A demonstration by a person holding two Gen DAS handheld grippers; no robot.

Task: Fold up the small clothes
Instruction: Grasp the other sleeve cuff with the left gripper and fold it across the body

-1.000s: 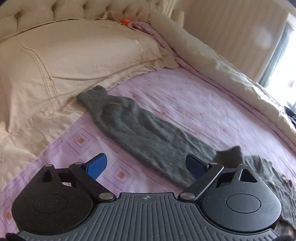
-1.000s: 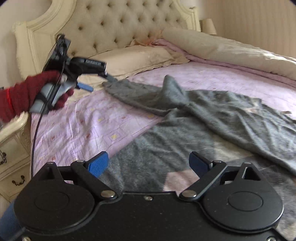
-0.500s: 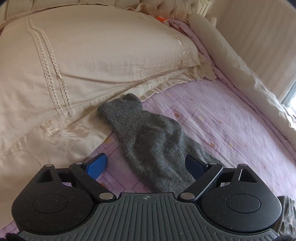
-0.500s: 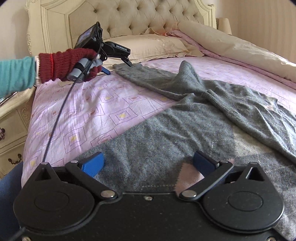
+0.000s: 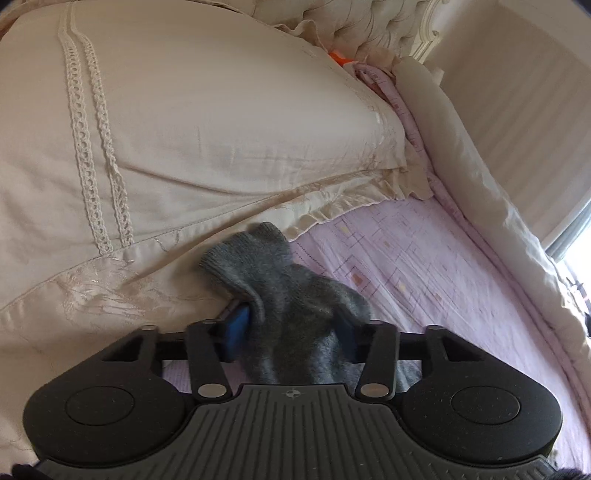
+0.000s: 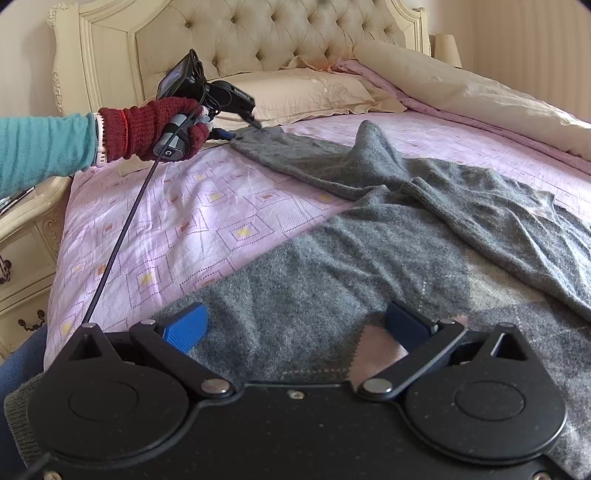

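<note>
Up close in the left wrist view: left gripper (image 5: 291, 332) pinched on the sleeve cuff (image 5: 255, 254) of the grey sweater (image 5: 295, 325), right at the edge of the cream pillow (image 5: 184, 129), over the pink sheet (image 5: 424, 266).

Further back in the right wrist view: right gripper (image 6: 295, 325) spread wide, holding nothing, low over the sweater body (image 6: 332, 266) near its hem. Sleeve (image 6: 295, 158) stretched toward the gloved left hand (image 6: 147, 129) by the headboard (image 6: 258, 33).

Likely step: sleeve grabbed, fold not yet made. Next move probably calls for lifting the cuff and carrying it back across the body, laid flat without bunching.
</note>
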